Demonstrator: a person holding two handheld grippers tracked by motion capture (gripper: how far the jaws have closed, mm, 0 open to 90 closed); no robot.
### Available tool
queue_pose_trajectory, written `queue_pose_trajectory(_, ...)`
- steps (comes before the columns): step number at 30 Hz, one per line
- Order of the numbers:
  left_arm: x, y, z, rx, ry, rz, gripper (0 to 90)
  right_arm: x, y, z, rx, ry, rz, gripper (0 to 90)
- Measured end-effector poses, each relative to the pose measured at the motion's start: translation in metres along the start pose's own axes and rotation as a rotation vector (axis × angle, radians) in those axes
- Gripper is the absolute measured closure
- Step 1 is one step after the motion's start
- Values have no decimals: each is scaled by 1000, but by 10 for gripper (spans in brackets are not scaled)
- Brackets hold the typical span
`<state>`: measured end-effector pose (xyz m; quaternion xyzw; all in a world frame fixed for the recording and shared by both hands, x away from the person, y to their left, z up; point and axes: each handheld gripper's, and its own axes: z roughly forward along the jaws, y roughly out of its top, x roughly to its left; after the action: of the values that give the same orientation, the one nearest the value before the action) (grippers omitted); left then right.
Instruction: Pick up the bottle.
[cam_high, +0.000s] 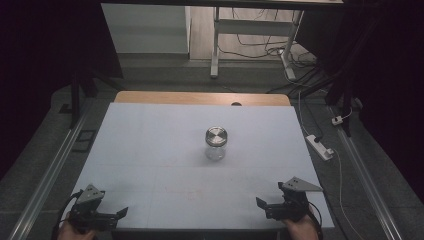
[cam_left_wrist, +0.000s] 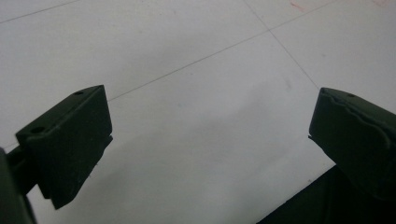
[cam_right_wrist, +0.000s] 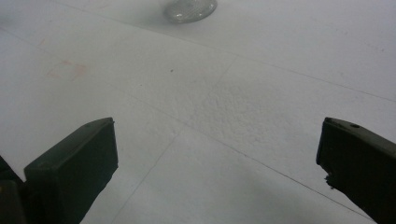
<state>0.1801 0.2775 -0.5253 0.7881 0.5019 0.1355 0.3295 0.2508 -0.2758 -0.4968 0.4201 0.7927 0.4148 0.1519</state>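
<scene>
Both claws are sitting at the near edge of the tabletop (cam_high: 150, 150), well apart from each other and from the work. The left claw (cam_high: 122, 212) is resting at the near left corner with its jaws spread wide; in the left gripper view nothing but bare white surface is lying between them. The right claw (cam_high: 261, 203) is waiting at the near right corner, jaws likewise spread wide and holding nothing.

The jar (cam_high: 216, 143) is standing upright near the middle of the tabletop, its metal lid (cam_high: 216, 135) seated on top. The glass body looks empty, though that is hard to confirm from this distance. In the right gripper view the base of the jar (cam_right_wrist: 189, 9) is showing at the top edge, ahead of the jaws and a little to their left.

Judgement: the work is standing at its very start, with the approach not yet begun. The lidded jar is the only item in reach, so the next move is calling for one claw to travel forward to the glass body and close on it to steady it, while the other is coming over the lid. Smooth glass and a round shape are likely calling for a centred, level grip to keep the jar from slipping or tipping.
</scene>
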Motion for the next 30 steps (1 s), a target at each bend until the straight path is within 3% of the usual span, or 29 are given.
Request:
queue_pose_trajectory(7,0,0,0,3,0,-5,4,-1,1,1,13,19,-2,0)
queue_pose_trajectory(15,4,1,0,-5,31,-17,8,0,1,3,32,33,-12,0)
queue_pose_trajectory(25,2,1,3,18,18,14,5,0,2,5,49,26,-10,0)
queue_pose_trajectory(30,3,1,2,11,7,2,0,1,3,5,46,24,-19,0)
